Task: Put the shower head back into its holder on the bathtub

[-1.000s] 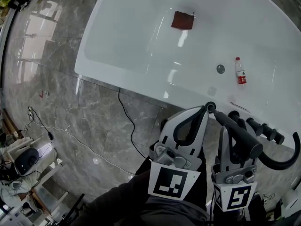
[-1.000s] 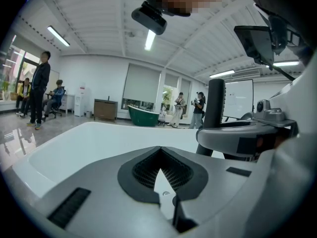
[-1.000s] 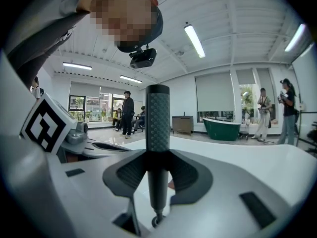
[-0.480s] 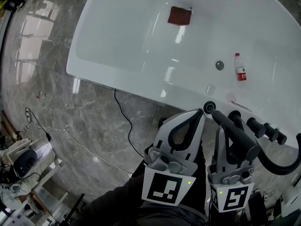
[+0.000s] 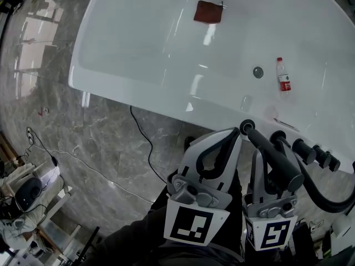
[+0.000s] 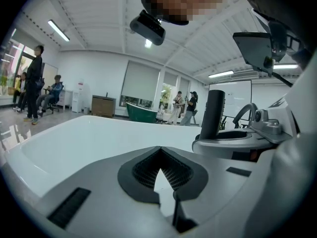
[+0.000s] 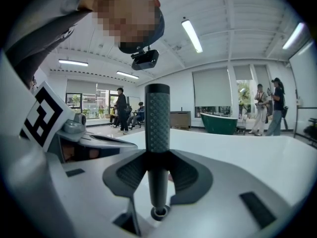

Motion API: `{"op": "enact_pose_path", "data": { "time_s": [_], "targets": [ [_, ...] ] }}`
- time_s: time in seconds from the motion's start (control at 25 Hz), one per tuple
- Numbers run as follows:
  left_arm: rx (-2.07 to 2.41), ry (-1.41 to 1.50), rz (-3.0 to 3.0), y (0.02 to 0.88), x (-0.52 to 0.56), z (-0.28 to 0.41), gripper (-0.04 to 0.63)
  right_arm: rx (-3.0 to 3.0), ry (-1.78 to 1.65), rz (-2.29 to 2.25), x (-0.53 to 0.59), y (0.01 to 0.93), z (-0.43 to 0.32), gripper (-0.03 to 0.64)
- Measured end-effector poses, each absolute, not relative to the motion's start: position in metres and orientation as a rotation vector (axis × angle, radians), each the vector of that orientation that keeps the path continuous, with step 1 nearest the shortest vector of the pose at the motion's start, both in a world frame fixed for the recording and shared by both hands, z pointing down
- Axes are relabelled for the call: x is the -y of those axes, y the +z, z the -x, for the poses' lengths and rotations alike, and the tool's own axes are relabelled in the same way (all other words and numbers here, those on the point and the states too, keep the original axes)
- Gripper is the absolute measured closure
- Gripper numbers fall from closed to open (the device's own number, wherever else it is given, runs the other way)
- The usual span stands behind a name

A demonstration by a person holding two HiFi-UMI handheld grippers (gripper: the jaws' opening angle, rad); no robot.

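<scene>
My right gripper (image 5: 265,151) is shut on the black textured shower head handle (image 5: 272,154), which slants from near the tub rim back toward me. In the right gripper view the handle (image 7: 157,118) stands upright between the pads of the right gripper (image 7: 158,170). Its black hose (image 5: 327,199) curves away at the right. Beside it, my left gripper (image 5: 236,134) is shut with nothing in it; the left gripper (image 6: 161,177) shows only white tub beyond. Black tap fittings (image 5: 310,151) sit on the white bathtub's (image 5: 138,85) near rim, right of the handle's tip.
Inside the tub lie a red cloth (image 5: 208,11), a small bottle with a red label (image 5: 284,77) and the drain (image 5: 258,71). A black cable (image 5: 145,143) trails over the grey marble floor (image 5: 83,143). People stand far off in the room (image 7: 121,110).
The tub has slid up and left in the head view. Both grippers sit slightly lower and more to the left. The right gripper still holds the handle.
</scene>
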State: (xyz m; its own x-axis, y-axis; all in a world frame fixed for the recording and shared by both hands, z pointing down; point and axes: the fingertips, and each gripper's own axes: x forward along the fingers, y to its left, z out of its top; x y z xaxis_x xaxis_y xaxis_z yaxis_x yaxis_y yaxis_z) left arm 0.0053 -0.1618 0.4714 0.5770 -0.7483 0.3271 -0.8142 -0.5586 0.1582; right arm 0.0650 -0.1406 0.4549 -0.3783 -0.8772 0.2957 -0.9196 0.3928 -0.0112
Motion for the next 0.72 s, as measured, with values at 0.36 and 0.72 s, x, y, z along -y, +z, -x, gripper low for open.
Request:
{"op": "enact_pose_path", "data": {
  "time_s": [0.36,0.72],
  "targets": [
    [1.273,0.324,-2.513,0.484,0.163,-0.006,0.592,2.405,0.272,-1.603,0.143,0.471,-0.067,0.476],
    [1.263,0.341,-2.508,0.494,0.160,-0.005,0.592,2.381,0.299,-1.615,0.139,0.488,-0.069,0.476]
  ]
}}
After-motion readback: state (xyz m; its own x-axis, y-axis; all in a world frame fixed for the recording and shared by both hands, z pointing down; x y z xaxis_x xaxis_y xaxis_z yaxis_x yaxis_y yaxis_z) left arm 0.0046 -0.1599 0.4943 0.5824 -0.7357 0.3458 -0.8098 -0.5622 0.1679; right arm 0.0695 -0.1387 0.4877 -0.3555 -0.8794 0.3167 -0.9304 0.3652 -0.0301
